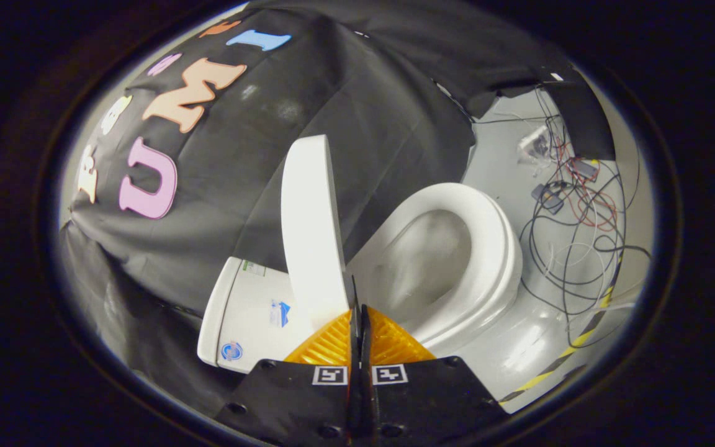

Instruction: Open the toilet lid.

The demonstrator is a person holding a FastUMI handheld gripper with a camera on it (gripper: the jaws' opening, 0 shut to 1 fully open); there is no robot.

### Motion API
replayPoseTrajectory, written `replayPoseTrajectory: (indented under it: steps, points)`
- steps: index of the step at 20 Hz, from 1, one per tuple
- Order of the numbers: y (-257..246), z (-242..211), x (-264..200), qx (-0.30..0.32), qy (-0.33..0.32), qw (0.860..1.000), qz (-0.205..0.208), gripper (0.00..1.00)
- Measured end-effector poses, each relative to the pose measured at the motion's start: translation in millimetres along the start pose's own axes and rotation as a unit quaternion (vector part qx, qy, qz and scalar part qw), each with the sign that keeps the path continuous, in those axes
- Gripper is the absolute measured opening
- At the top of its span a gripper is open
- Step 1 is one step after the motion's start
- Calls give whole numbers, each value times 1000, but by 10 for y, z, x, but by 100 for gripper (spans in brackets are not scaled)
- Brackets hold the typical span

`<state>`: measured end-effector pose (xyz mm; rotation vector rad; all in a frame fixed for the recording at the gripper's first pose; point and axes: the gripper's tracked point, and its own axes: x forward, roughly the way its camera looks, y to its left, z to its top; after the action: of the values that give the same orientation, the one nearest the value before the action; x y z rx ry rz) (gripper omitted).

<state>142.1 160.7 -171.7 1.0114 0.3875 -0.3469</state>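
A white toilet stands against the black cloth wall. Its lid [311,230] is raised and seen edge-on, standing between the tank [246,316] and the open bowl [432,261]. The seat [497,242] lies down on the bowl's rim. My gripper [357,310] is shut, its two fingers pressed together with nothing visible between them. The tips sit right at the lid's near edge, on the bowl side; I cannot tell whether they touch it.
A tangle of black and red cables [575,211] with small electronic boxes lies on the grey floor beyond the bowl. Yellow-and-black tape [575,347] runs across the floor beside the toilet's base. The black cloth wall hangs behind the tank and lid.
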Motion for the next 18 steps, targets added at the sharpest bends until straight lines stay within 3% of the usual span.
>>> replayPoseTrajectory:
  steps: [8,12,18]
  points:
    - [342,6,-71,-58,-11,998,-15,0]
    - [536,13,-104,-63,-18,998,-9,0]
    - [929,24,-163,-120,-43,992,3,0]
